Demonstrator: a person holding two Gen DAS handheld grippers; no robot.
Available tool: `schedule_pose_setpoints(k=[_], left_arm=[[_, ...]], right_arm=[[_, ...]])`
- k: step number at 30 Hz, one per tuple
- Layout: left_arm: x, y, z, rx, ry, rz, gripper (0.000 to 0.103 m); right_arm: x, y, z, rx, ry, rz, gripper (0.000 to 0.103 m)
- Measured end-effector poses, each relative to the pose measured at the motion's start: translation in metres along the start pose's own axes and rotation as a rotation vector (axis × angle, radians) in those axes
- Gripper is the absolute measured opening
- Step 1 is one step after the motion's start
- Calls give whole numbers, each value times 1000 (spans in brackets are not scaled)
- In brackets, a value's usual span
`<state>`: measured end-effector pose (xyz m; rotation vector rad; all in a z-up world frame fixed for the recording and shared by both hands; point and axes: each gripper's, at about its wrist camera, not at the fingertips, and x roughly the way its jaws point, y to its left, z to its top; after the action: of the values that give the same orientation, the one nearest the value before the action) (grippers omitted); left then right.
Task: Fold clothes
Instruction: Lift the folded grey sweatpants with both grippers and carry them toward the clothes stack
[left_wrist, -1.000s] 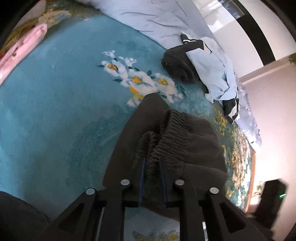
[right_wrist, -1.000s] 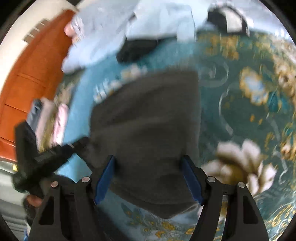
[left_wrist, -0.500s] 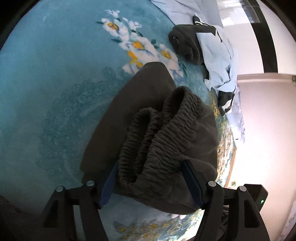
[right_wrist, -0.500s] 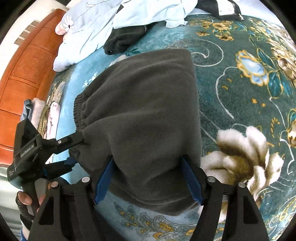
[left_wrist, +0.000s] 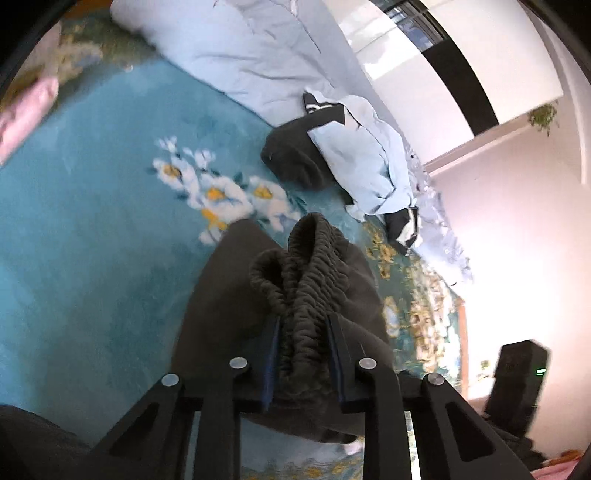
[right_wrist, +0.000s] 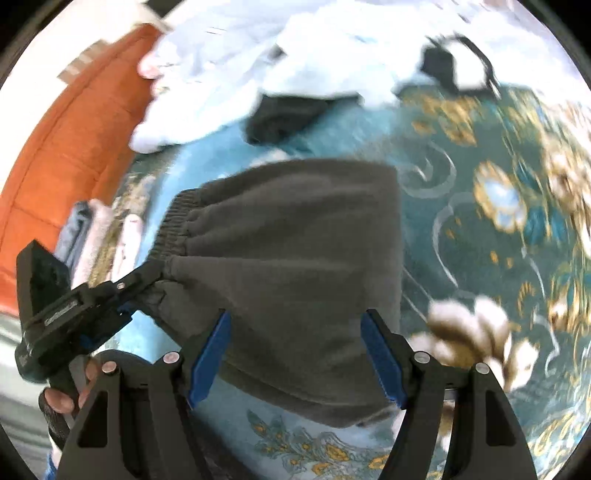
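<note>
grey sweatpants (left_wrist: 306, 295) waistband btwn closing left gripper (left_wrist: 301, 354) pads; right gripper (right_wrist: 295, 350) wide, straddling fabric.

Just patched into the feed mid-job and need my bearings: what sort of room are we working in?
Most likely a bedroom in a home. The work surface looks like a bed with a teal floral cover, a pale blue duvet bunched at its far side, and an orange-brown wooden headboard behind. Loose clothes lie around.
</note>
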<state>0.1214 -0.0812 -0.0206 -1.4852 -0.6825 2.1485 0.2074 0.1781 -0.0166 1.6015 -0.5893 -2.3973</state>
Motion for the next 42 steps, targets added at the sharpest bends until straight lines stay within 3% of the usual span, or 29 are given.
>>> schedule_pose_setpoints(k=[4,5,7,11,12,14,15,16,18,22,27,30,35,37,39,42], left_arm=[[24,20,-5,-25,87,164,26],[27,26,-6,-53,108,171,26],[30,35,-3,-103,125,147,27],[18,39,-3,-128,87,39,30],[10,38,-2,-121,55,-9,35],[-3,36,2,-105,-8,-60,59],[-3,36,5,-100,-19,-54,80],[-1,36,8,-96,-26,-42,86],[19,38,15,-100,42,-6,86],[49,47,16,-124,167,-12,86],[69,52,25,-86,214,50,89],[80,64,26,-122,251,31,97],[88,75,21,-203,293,-40,101],[88,69,18,-187,301,-71,101],[87,54,14,-100,314,-57,99],[82,42,11,-18,319,-32,87]], right_arm=[[25,15,-2,-60,50,37,74],[33,15,-3,-63,67,35,74],[50,15,-9,-70,98,17,74],[58,25,-16,-149,110,-28,78],[53,26,-15,-155,111,-24,77],[37,27,-12,-160,85,12,77],[24,22,-12,-144,43,54,77],[10,17,-12,-127,1,97,79],[1,-7,-9,-42,-48,132,88],[27,-72,-16,242,15,141,92],[62,-103,-34,473,16,328,98],[68,-102,-31,459,3,329,101],[78,-96,-26,403,16,287,103],[81,-97,-23,419,21,279,103],[83,-97,-22,439,23,274,103],[79,-92,-20,458,29,260,97]])
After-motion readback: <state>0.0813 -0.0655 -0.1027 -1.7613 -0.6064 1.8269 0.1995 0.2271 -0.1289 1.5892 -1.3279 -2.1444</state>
